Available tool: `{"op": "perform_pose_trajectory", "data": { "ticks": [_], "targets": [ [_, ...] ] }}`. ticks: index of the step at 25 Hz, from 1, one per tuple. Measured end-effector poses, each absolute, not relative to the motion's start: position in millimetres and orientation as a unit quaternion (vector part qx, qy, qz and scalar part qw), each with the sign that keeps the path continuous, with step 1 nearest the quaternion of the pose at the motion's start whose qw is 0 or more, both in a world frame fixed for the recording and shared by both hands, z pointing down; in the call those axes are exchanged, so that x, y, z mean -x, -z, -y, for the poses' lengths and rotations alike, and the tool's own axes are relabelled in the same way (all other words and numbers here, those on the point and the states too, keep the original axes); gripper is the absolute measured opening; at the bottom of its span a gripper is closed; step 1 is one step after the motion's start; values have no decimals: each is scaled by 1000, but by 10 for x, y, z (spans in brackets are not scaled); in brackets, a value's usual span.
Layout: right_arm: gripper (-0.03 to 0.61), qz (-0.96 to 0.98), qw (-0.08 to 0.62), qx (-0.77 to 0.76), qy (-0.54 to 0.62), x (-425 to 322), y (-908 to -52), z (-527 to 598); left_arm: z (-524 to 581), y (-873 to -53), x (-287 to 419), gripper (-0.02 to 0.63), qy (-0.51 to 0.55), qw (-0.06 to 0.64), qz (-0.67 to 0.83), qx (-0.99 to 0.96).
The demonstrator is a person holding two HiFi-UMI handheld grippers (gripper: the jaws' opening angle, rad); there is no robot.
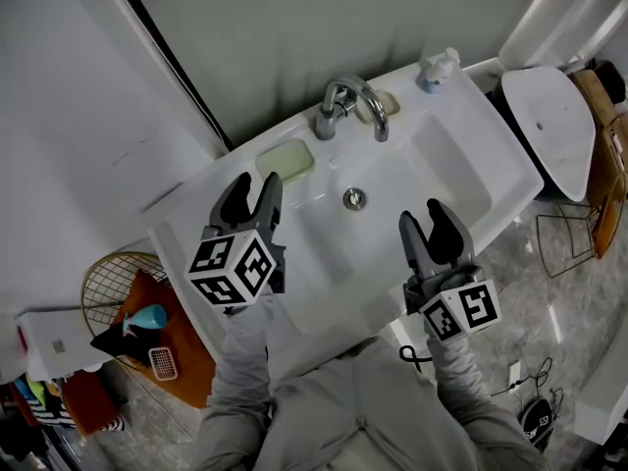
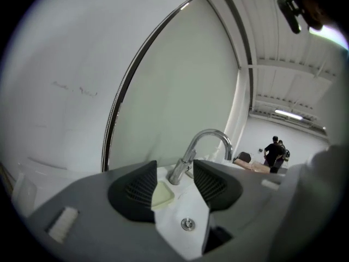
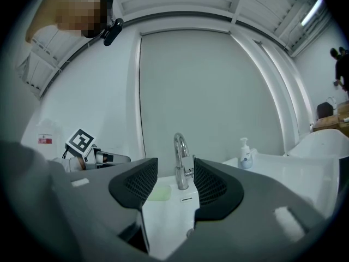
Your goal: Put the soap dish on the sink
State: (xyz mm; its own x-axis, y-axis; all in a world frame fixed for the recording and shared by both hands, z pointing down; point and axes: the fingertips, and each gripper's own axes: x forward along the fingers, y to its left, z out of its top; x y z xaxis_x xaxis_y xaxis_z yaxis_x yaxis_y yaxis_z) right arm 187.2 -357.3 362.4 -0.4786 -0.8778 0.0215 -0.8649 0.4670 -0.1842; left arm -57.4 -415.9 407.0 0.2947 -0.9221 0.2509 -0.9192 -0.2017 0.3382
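The soap dish (image 1: 285,160) is found lying on the sink (image 1: 488,170), just beyond the released, empty left tool (image 1: 253,190).

We take this for a bathroom corner built inside a large hall; mid-frame in the head view a white sink (image 1: 481,135) carries a chrome tap (image 1: 345,101) and a pump bottle (image 1: 437,69); a toilet (image 1: 549,126) stands at upper right; the left gripper view's right side shows a ribbed ceiling (image 2: 289,86), a strip light (image 2: 289,114) and distant people (image 2: 274,153).
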Motion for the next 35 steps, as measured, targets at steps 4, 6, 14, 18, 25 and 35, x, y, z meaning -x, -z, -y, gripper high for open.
{"op": "perform_pose_trajectory", "data": {
  "ticks": [4,6,14,18,25,35],
  "targets": [
    [189,-856,39,508,84,-1842,-3608,3540,4027,-3943,465,241,-15,178,580,-795],
    [189,-857,40,507,83,-1813,-3592,3520,3959,-3863,448,246,-21,155,580,-800],
    [189,-858,43,507,76,-1720,-3550,3402,3666,-3651,456,269,-33,85,584,-806],
    [189,-857,45,508,74,-1680,-3541,3345,3529,-3567,463,273,-37,58,584,-809],
    [189,-857,51,508,68,-1606,-3476,3236,3292,-3496,481,275,-40,36,576,-816],
    [189,-852,51,518,55,-1565,-3406,3131,3111,-3483,522,274,-28,27,569,-821]
  ]
}}
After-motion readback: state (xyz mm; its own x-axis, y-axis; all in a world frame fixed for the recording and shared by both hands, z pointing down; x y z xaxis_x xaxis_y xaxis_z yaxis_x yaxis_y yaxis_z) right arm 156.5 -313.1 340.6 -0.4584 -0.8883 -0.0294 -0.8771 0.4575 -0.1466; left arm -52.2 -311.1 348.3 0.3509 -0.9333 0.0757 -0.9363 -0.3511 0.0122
